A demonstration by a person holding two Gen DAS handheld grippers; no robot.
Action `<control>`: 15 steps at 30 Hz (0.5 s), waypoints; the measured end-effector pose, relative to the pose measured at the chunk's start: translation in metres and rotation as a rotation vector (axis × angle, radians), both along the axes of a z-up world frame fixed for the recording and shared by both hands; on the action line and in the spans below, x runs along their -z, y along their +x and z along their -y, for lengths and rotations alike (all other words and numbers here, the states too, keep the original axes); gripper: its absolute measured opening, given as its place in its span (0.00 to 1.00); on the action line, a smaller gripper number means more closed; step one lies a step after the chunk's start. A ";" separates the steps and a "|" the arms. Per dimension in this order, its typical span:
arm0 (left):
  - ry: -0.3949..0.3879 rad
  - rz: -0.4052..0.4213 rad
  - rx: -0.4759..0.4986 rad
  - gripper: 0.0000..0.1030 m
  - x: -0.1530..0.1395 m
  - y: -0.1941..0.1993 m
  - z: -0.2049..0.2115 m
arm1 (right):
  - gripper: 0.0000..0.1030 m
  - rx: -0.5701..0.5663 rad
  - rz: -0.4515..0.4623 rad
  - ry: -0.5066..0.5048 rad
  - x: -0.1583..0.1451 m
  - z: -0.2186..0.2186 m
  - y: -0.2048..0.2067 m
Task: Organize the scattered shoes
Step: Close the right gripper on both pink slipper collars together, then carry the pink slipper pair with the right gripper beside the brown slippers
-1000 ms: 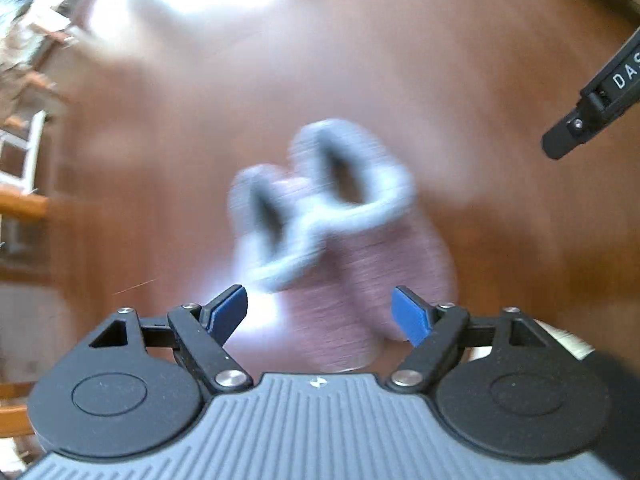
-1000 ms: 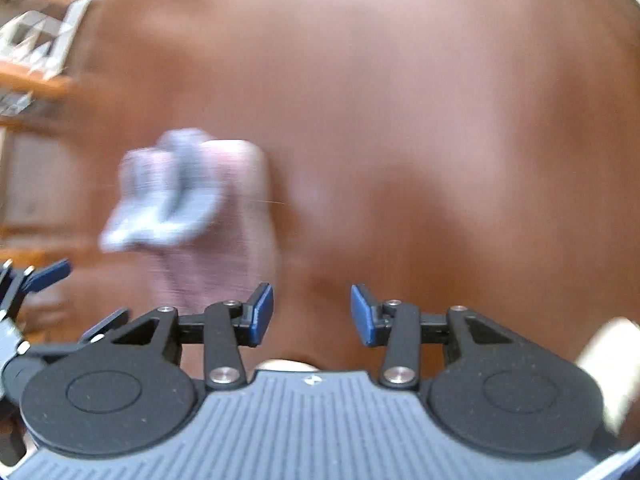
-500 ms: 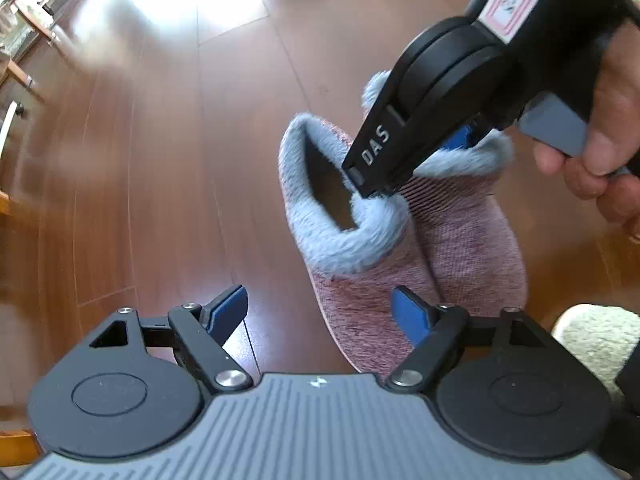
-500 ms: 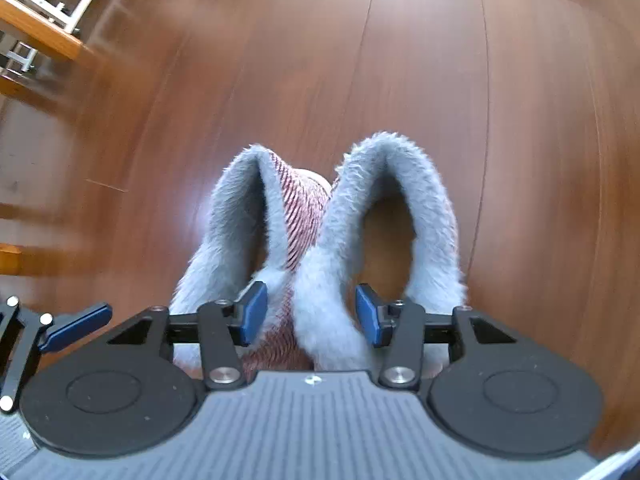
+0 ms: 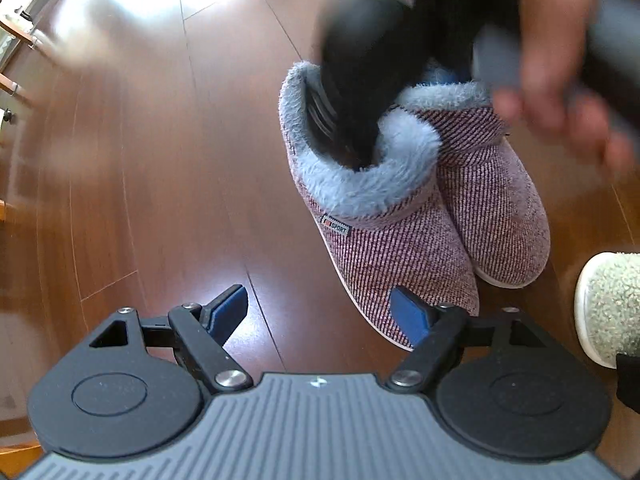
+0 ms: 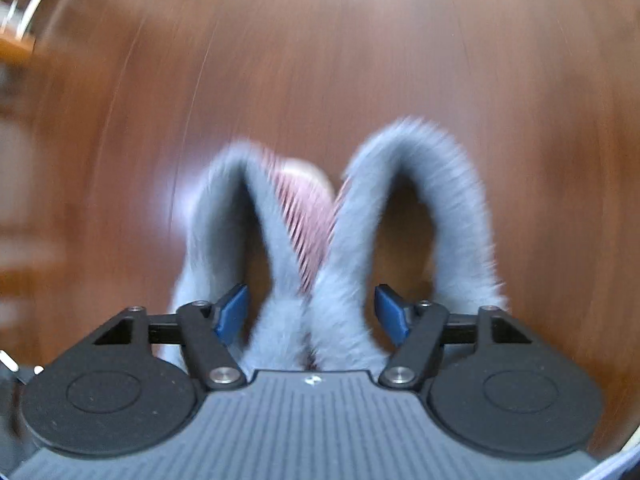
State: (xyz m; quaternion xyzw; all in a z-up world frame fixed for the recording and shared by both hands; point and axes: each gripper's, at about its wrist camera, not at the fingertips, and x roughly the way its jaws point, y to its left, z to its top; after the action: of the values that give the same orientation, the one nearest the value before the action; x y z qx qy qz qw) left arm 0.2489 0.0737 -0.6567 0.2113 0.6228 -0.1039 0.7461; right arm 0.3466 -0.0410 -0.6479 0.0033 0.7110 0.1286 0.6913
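Two pink striped slippers with blue-grey fleece collars stand side by side on the wood floor, the left one (image 5: 384, 248) and the right one (image 5: 492, 204). My left gripper (image 5: 320, 312) is open and empty, just short of the left slipper's toe. My right gripper (image 6: 310, 314) is open, its fingers straddling the two adjoining fleece collars (image 6: 320, 292), one finger inside each opening. In the left wrist view the right gripper (image 5: 360, 92) reaches down into the slippers, blurred, with the hand behind it.
A cream fleece slipper (image 5: 608, 308) lies at the right edge near the pink pair. Wooden furniture legs (image 5: 12, 40) stand at the far left. The brown wood floor (image 5: 160, 160) stretches left of the slippers.
The right gripper has widened its fingers around the joined collars and pushed deeper into the slippers. The left wrist view has shifted slightly, showing more of both slippers.
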 end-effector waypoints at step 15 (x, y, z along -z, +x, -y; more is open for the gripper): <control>-0.197 0.057 0.246 0.78 -0.047 0.063 0.200 | 0.22 0.336 0.129 -0.042 -0.069 0.287 0.033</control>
State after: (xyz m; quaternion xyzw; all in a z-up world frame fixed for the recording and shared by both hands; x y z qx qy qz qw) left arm 0.3120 -0.1260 -0.6096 0.2149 0.5576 -0.2490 0.7622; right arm 0.3797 -0.3284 -0.5793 0.0996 0.6569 -0.0036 0.7474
